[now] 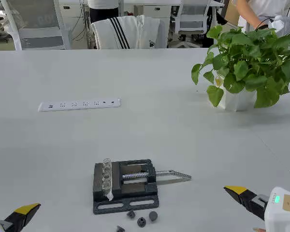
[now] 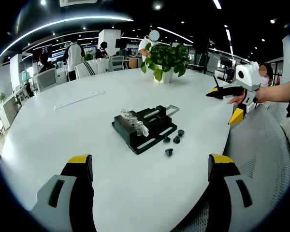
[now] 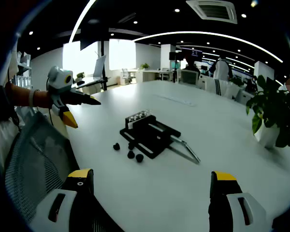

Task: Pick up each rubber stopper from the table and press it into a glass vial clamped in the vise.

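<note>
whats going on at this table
A person is working with a handheld gripper in each hand. The left gripper and right gripper are both open and empty, and hover near the table's front edge. At the table's middle a black vise clamps a row of glass vials. Four rubber stoppers lie loose on the table in front of it, none picked up yet.
</note>
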Demonstrator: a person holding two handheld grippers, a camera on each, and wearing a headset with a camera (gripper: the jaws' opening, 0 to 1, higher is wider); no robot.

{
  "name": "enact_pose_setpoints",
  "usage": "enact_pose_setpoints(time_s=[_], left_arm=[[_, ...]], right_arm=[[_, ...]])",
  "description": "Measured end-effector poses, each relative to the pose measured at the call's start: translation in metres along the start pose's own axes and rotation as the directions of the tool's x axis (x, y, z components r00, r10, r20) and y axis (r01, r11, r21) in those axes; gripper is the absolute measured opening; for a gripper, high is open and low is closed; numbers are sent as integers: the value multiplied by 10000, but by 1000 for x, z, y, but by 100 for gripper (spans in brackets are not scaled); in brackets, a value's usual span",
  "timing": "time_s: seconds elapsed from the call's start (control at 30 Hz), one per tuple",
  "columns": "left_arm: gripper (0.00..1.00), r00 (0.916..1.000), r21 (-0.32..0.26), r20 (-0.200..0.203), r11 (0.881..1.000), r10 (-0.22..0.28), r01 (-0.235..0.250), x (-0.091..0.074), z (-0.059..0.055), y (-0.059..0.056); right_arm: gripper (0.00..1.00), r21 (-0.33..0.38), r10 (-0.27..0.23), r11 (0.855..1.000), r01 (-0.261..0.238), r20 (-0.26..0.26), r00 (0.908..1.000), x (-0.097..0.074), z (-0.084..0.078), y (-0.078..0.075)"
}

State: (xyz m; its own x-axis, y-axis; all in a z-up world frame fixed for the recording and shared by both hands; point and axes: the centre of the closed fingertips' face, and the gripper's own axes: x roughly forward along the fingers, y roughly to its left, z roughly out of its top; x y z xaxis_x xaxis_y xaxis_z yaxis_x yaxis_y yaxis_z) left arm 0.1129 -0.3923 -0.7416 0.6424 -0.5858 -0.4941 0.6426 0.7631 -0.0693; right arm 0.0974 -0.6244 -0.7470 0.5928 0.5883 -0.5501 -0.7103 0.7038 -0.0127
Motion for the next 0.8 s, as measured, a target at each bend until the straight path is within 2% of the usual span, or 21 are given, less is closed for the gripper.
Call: enact_pose_setpoints(time_s=[0.33,0.47,0.6,0.8], left_arm=[[99,9996,-348,-192,9992,198,-204,-2,-13,2],[99,9994,-308,-201,9991,271,-277,-4,-14,2],[99,9988,-550,-241,9975,422,-435,-6,-19,7],[99,9987,-343,-330,9987,376,-387,-3,-17,7]], right_arm=[[99,-77,-12,10000,10,-237,9997,2,-3,0],[99,-49,27,10000,-29,-344,9994,5,-6,2],[99,-99,-9,10000,6,-316,9995,6,-6,1],[99,-1,-48,10000,48,-350,9994,6,-6,0]])
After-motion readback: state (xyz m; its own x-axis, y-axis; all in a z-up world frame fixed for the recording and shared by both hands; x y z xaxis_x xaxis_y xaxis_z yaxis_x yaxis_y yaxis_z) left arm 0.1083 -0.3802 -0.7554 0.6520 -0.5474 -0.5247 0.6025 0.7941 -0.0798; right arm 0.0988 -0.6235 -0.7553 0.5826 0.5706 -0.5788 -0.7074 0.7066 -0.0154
